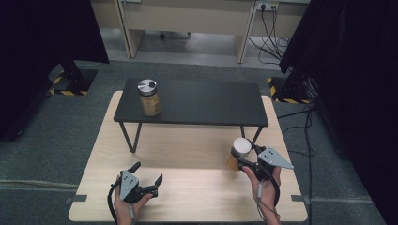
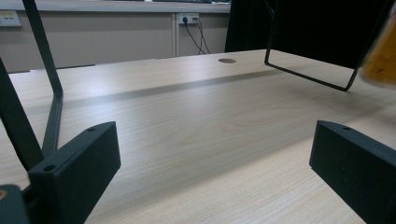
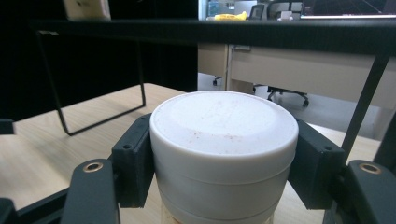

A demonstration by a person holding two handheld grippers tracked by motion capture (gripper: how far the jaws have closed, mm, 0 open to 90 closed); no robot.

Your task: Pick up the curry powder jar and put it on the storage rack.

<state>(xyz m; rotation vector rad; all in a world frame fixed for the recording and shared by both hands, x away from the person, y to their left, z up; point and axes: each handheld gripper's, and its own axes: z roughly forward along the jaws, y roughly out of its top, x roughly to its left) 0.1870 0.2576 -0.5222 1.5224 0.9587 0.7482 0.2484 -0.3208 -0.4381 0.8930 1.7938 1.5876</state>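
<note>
**White-lidded jar clamped in the right gripper, below the shelf edge**

A light wooden table carries a low black shelf on thin wire legs across its far half. On the shelf's left end stands a jar with a silver lid, filled with something tan. Nearer the person, on the right side of the table, the right gripper grips a second jar with a white lid: in the right gripper view both black pads press against the sides of the lid, one on each side, and the jar sits upright between them. The left gripper rests low over the near left of the table with its jaws spread wide and nothing between them; the left gripper view looks across bare wood

The likely aim is to set this jar up beside the other. The hold is on the lid, not on the body, so a loosely screwed lid could part from the jar or let it swing. The shelf's front edge runs close ahead and above the lid; a lift that goes forward too early would knock the jar against it. A shelf leg also stands just beyond the jar and could catch it

The jar's body lies mostly under the lid and pads, so its contents and whether its base touches the table cannot be told. At the right edge of the left gripper view it is an amber blur
</note>
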